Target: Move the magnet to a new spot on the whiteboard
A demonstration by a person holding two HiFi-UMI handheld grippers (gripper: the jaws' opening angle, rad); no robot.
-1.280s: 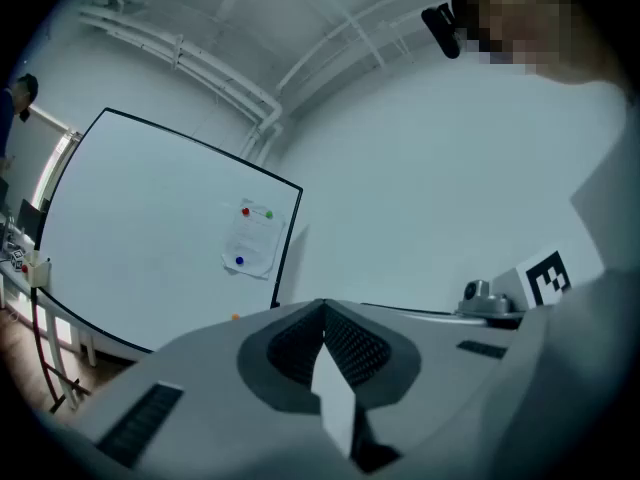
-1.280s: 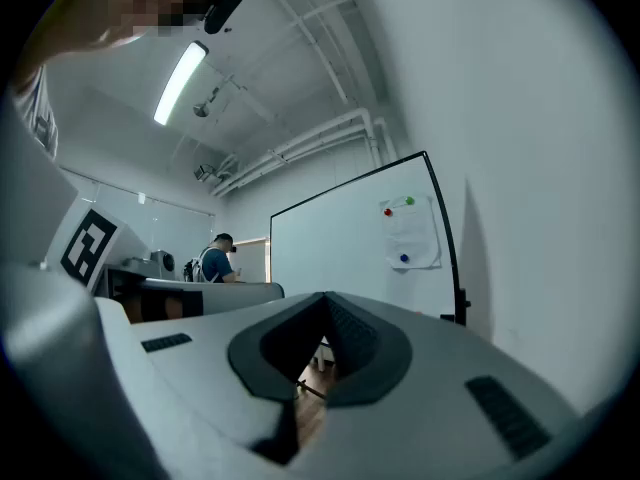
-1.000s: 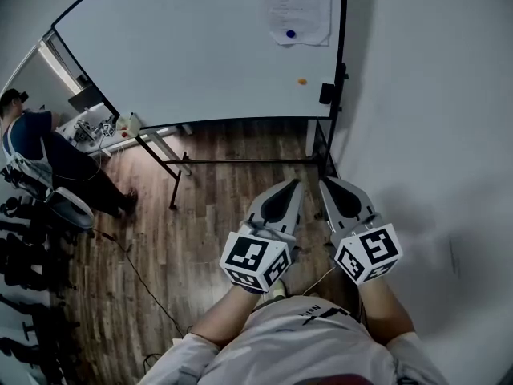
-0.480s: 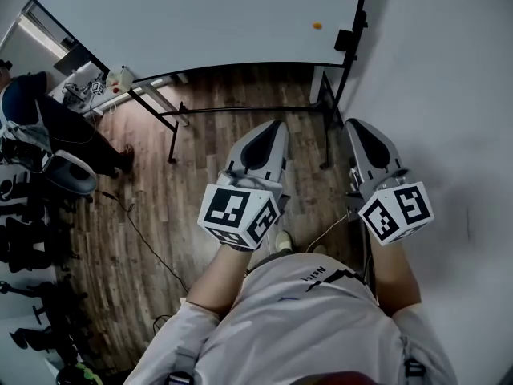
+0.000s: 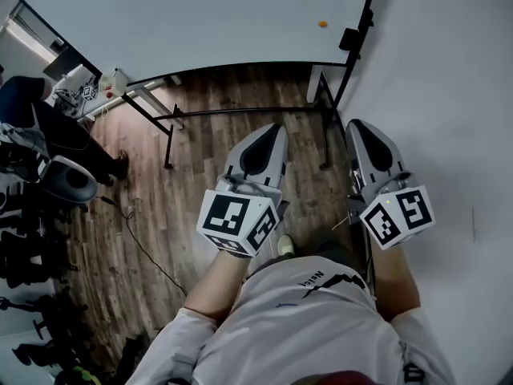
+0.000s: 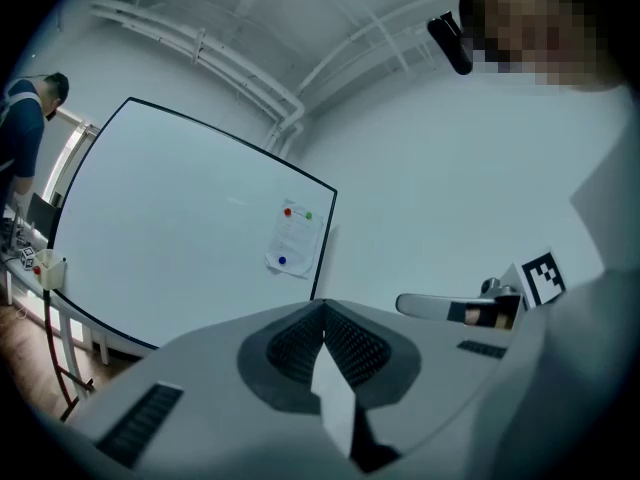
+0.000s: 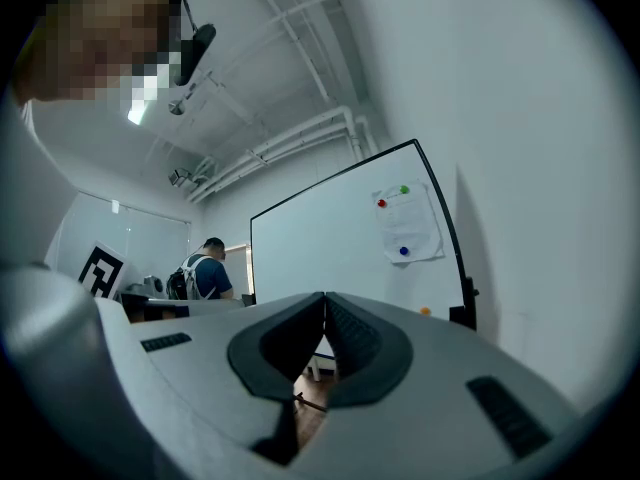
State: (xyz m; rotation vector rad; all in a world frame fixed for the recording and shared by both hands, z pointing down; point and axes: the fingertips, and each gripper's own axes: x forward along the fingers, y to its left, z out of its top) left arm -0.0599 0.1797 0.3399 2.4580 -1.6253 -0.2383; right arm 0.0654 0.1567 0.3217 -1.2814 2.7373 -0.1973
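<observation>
No step is judged done: the orange magnet point(image 5: 322, 24) is stuck low near the whiteboard's point(image 5: 200, 14) right edge, well apart from both tools. The left tool point(image 6: 322, 308) and right tool point(image 7: 325, 298) are closed, empty; reaching, gripping and relocating are left.

Dark wood-plank floor point(image 5: 200, 183) runs beneath and ahead of both tongs. A plain pale wall point(image 5: 449, 95) stands just right of the right tongs point(image 5: 351, 123). Far left of the left tongs point(image 5: 276, 127) are a cluttered white tabletop point(image 5: 88, 95), a grey chair point(image 5: 64, 179) and a bright window point(image 6: 72, 146). White pipes point(image 7: 300, 138) cross the ceiling.
</observation>
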